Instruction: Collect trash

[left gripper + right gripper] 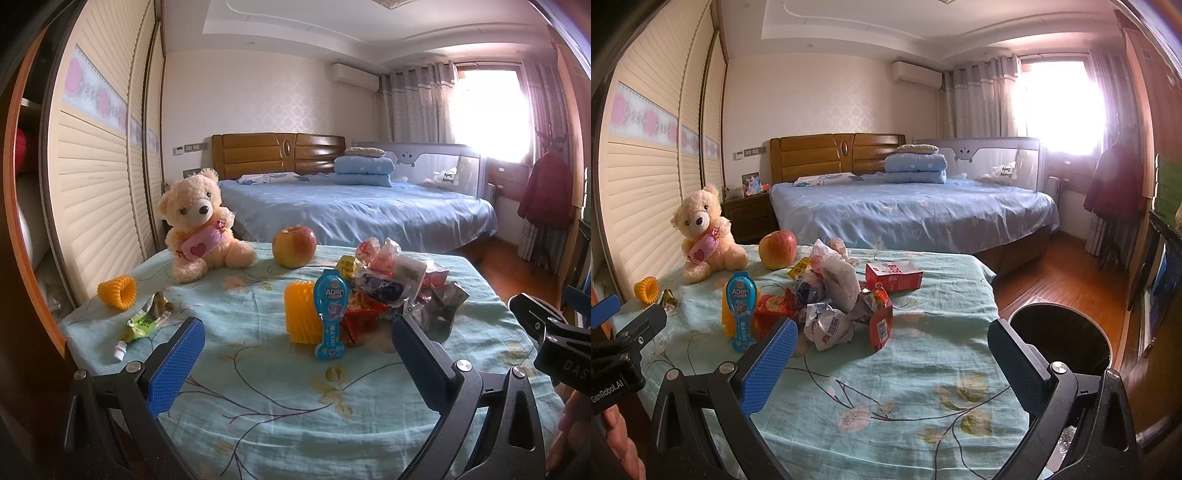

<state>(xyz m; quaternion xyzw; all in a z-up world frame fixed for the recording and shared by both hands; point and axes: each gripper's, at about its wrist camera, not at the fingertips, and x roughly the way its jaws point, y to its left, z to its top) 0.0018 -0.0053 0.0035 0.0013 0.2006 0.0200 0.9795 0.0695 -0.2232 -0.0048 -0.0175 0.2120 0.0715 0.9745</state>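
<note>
- Centre of both views: a table point(923, 387) under a pale green floral cloth.
- Upper left of the left wrist view, a teddy bear point(201, 225) sits; an apple point(294, 246) stands just right of it.
- Left edge: an orange foam net point(117, 291), and below it a green squeeze pouch point(142, 325).
- Middle: a yellow foam sleeve point(301, 314) stands upright, a blue AD package point(330, 314) against it.
- Right of those, a heap of crumpled wrappers point(834, 299).
- Behind the heap in the right wrist view, a red carton point(894, 276).
</note>
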